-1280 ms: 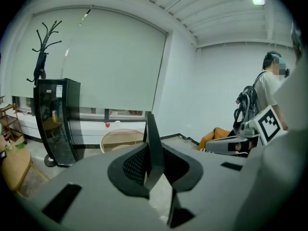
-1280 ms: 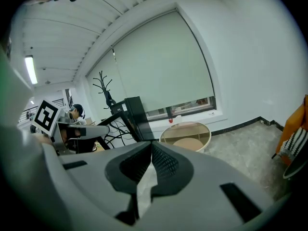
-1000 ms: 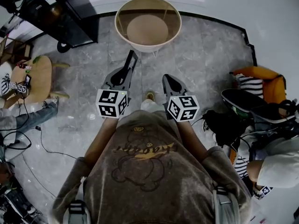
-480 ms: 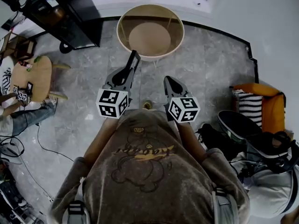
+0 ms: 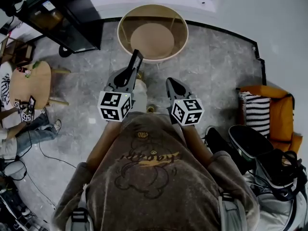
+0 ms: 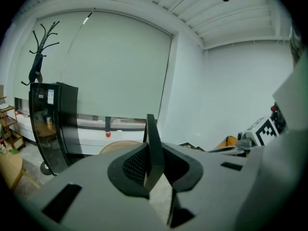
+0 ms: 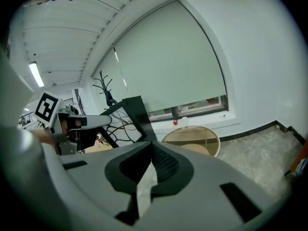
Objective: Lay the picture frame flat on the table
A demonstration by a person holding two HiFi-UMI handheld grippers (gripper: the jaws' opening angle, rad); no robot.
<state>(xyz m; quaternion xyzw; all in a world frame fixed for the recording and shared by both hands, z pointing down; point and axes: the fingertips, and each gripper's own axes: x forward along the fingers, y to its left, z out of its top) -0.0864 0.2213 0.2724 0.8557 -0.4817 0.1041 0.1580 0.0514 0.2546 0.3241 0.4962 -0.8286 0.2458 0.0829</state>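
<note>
Now, nearest of all, the person's brown sweatshirt (image 5: 149,177) fills the bottom of the head view, and both arms reach forward from it. The left tool (image 5: 129,75) is clamped narrow on the picture frame (image 5: 135,60), a thin black slab that stands on edge between the pads and pokes out past them toward 12 o'clock. The left gripper view shows the same dark edge pinched upright in the jaws. The right tool (image 5: 173,83), just beside it at 1 o'clock, has its jaws together on nothing (from its own camera the frame's pale picture, with branch-like lines, shows off at 10 o'clock in the other tool).

Between the tools a pale trouser leg (image 5: 139,93) reaches further forward than a second ago. The orange chair (image 5: 276,105) at 3 o'clock has slid down the view since then, so the person has been stepping and turning. Farther on, at 12 o'clock, the round desk (image 5: 153,40) sits a touch lower in view than before, yet still well apart from the frame. A black cabinet (image 5: 62,18) stands at 11 o'clock.

I judge the task to be at its carrying stage: the frame is in the air and not yet over the desk. What remains is to close that gap, tip the frame from on-edge to flat, and set it down.
</note>
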